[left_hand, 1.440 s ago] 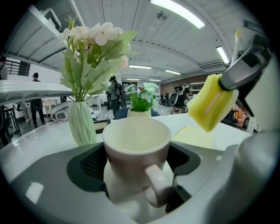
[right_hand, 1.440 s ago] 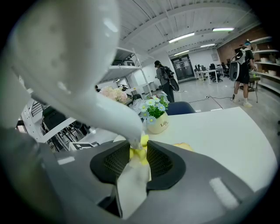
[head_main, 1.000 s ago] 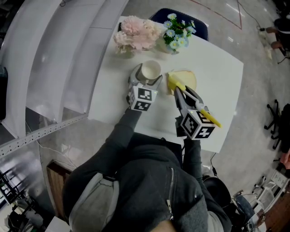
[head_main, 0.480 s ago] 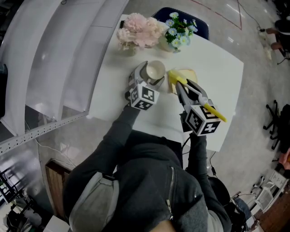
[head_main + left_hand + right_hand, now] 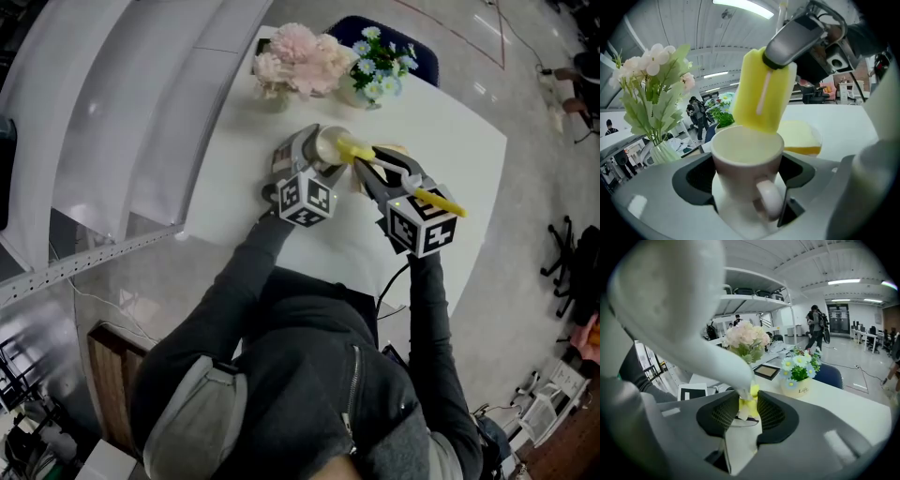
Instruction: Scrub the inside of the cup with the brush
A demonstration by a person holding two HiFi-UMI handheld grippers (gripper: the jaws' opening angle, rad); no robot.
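While left claw [image 5: 317,156] clasps cup [image 5: 740,161], right claw [image 5: 373,172] with brush [image 5: 761,93] above it.

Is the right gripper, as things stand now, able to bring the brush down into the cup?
Probably yes. The right gripper is shut on the brush, whose yellow head hangs just at the open rim of the cup. The left gripper grips the cup, and nothing covers its mouth.

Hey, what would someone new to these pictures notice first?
The bright yellow brush, gripped by the right tongs, hangs at the mouth of the pale cup, which is clamped in the left tongs. At the far edge of the white table stand a pink bouquet and a pot of daisies.
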